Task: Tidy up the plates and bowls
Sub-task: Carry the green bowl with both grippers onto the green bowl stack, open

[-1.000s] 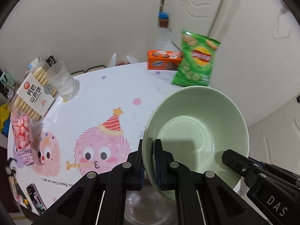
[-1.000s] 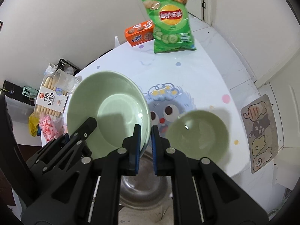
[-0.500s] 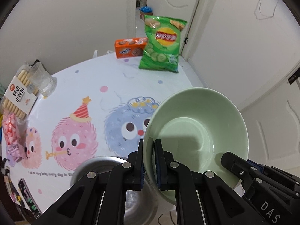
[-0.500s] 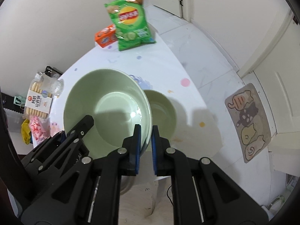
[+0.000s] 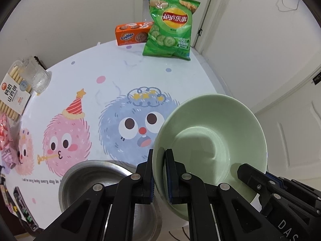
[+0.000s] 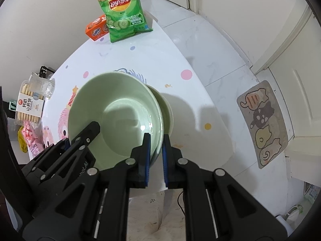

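Both grippers carried green bowl (image 6: 120, 118) over smaller bowl (image 6: 167, 110), beside steel bowl (image 5: 84, 182).

Carried between both hand-held grippers, the large green bowl (image 6: 120, 120) has travelled across the table (image 5: 120, 76) and lower, from beside the small green bowl (image 6: 167, 110) to directly over it, hiding all but its right edge. In the left wrist view, the steel bowl (image 5: 90, 182) has emerged beneath.
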Tool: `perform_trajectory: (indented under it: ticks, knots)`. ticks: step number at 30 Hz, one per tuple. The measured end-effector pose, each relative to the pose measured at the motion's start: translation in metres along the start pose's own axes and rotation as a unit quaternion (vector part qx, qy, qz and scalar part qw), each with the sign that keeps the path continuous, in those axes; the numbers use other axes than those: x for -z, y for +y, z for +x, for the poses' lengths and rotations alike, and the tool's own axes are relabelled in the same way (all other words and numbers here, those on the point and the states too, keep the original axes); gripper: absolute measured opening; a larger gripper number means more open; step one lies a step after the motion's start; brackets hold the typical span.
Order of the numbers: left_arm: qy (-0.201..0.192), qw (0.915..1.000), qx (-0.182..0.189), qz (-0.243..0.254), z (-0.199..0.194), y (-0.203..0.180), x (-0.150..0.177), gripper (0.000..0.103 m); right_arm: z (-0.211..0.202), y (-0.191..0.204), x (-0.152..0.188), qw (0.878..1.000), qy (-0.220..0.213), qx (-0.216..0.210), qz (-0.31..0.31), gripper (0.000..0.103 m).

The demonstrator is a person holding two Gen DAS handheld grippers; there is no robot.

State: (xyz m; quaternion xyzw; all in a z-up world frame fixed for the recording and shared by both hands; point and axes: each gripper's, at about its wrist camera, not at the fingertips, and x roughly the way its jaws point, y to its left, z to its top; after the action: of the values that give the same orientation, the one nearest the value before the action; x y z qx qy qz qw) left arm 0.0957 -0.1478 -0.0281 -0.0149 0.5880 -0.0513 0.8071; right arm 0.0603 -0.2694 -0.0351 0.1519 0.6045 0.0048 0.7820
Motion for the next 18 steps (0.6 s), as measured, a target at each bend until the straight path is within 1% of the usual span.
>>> perform_trajectory:
  ticks: [7, 18]
  knots:
    - [0.014, 0.9999, 0.002, -0.003, 0.013, 0.001, 0.001, 0.009, 0.012, -0.004, -0.002, 1.0, 0.012, 0.004, 0.002, 0.013]
    - [0.0, 0.9999, -0.008, 0.01, 0.014, -0.001, -0.003, 0.009, 0.021, -0.01, -0.003, 0.999, 0.028, -0.004, 0.018, 0.013]
